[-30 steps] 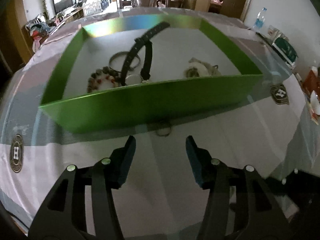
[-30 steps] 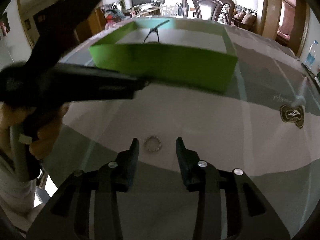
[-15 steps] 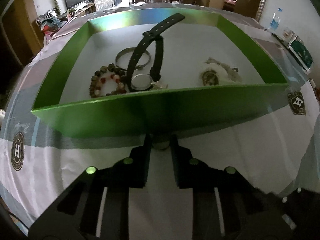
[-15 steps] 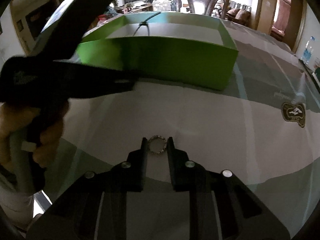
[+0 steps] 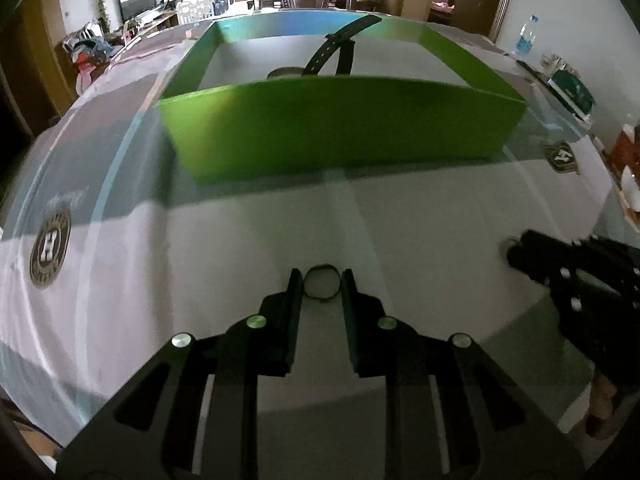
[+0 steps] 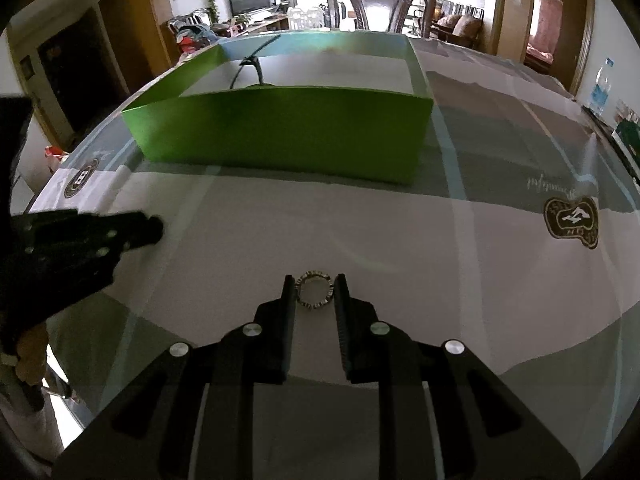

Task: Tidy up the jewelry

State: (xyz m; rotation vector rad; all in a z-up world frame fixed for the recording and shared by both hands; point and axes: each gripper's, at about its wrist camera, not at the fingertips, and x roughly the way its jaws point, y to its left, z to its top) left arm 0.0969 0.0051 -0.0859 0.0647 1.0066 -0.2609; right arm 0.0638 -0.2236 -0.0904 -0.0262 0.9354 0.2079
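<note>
In the left wrist view my left gripper (image 5: 320, 277) is shut on a thin dark ring (image 5: 321, 298), just above the tablecloth and well in front of the green box (image 5: 340, 128). In the right wrist view a studded silver ring (image 6: 316, 305) sits between the pads of my right gripper (image 6: 314, 281); the jaws are easing open but still touch it. A black watch strap (image 5: 336, 48) leans inside the box; the near wall hides the rest of its contents. Each gripper appears in the other's view: right gripper (image 5: 514, 249), left gripper (image 6: 154, 226).
The tablecloth carries printed badges (image 5: 50, 246) (image 6: 572, 216). A water bottle (image 5: 525, 38) and small items (image 5: 570, 88) stand at the far right edge. A wooden chair (image 6: 376, 4) stands behind the table. A person's hand (image 6: 28, 352) holds the left gripper's handle.
My left gripper closed on the dark ring at the box's near wall and drew back from the box with it. My right gripper closed around the studded ring.
</note>
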